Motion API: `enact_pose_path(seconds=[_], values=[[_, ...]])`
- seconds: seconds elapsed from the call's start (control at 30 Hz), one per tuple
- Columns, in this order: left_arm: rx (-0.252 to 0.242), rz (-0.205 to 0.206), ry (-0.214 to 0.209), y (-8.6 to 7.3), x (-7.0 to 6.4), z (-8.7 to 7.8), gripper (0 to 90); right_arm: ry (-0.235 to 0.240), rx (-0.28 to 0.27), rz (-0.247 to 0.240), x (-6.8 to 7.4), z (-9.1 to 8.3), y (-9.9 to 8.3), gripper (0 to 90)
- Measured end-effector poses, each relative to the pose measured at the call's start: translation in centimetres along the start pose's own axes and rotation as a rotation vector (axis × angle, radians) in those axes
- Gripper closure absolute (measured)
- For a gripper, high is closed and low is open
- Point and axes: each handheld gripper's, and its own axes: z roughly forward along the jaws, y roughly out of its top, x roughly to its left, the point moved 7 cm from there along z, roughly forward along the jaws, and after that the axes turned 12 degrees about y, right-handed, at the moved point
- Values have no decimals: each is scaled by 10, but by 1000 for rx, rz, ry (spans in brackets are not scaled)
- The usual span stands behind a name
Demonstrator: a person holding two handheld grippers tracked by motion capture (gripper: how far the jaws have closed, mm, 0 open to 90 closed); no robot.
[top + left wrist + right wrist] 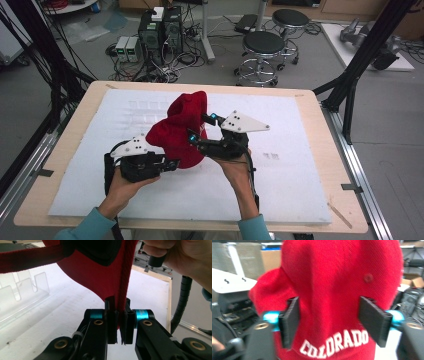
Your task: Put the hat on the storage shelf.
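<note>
A red cap (180,132) hangs above the white foam mat (300,165) at the table's middle. My left gripper (172,162) is shut on the cap's lower rim; in the left gripper view (119,315) the red stitched edge (125,277) runs down between its two closed jaws. My right gripper (202,127) stands open at the cap's right side. Seen from the right gripper view (329,320), the jaws stand wide apart on either side of the cap's crown (337,277), above white lettering COLORADO (334,342).
A clear plastic rack (22,295) lies on the mat to the far left. The wooden table edge (65,150) frames the mat. Two stools (262,47), computer boxes (157,30) and cables sit on the floor beyond. Black frame posts (360,65) stand at the right.
</note>
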Motion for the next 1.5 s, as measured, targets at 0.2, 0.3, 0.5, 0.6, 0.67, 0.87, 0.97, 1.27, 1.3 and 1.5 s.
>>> enact_pose_path(seconds=[0.2,0.3,0.5,0.6,0.67,0.87,0.97,1.27,1.3,1.5], values=[[-13,4,49,6,11,-7,855,-46,40,-11,-2,-5,-6,117],[-18,13,75,12,18,-11,855,-62,43,-20,-3,-8,-8,117],[-34,37,135,26,37,-24,855,-91,78,-16,-5,-21,-19,111],[-53,39,169,34,49,-30,855,-110,60,-7,-7,-32,-24,110],[-58,46,199,39,58,-33,855,-127,55,-1,-9,-41,-27,110],[-61,39,275,44,83,-39,855,-186,73,-1,-13,-67,-41,106],[-59,31,308,43,94,-40,854,-215,80,2,-15,-80,-50,105],[-29,43,374,41,120,-37,855,-257,95,13,-16,-107,-76,101],[-27,43,379,41,123,-36,855,-259,94,15,-17,-110,-78,101],[-12,41,406,41,137,-28,855,-296,74,37,-20,-127,-93,100]])
